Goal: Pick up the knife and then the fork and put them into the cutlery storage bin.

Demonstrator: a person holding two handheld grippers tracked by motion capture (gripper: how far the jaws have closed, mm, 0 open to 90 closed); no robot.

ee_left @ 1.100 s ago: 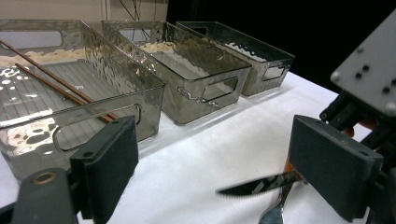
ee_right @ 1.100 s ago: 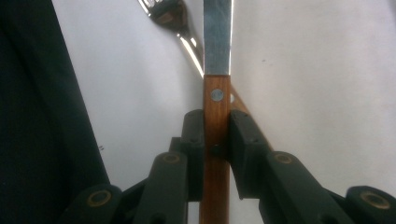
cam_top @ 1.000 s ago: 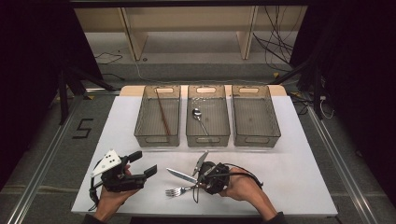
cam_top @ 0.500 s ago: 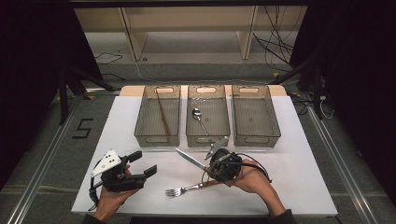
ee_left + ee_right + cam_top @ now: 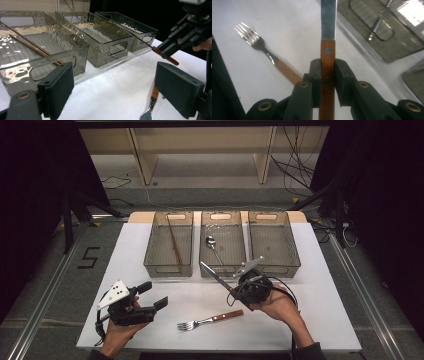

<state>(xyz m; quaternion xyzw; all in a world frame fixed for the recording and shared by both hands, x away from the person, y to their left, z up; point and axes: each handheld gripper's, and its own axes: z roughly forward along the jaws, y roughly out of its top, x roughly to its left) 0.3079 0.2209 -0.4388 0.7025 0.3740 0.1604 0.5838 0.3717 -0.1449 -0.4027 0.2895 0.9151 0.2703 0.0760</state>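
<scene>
— White tabletop (image 5: 320,320), dark room behind. What's the right gripper (image 5: 239,287) doing?

— Clenched on the knife (image 5: 216,277), jaws pinching its riveted wooden handle; the blade sticks out up-left toward the middle bin (image 5: 222,265), lifted off the table.

— How will it handle?

— Stiff, light, probably slick at the steel; I'd keep the hold on the wood.

— And the left gripper (image 5: 152,296)?

— Jaws spread, holding nothing. The fork (image 5: 207,321) lies flat between them, tines pointing left.
</scene>
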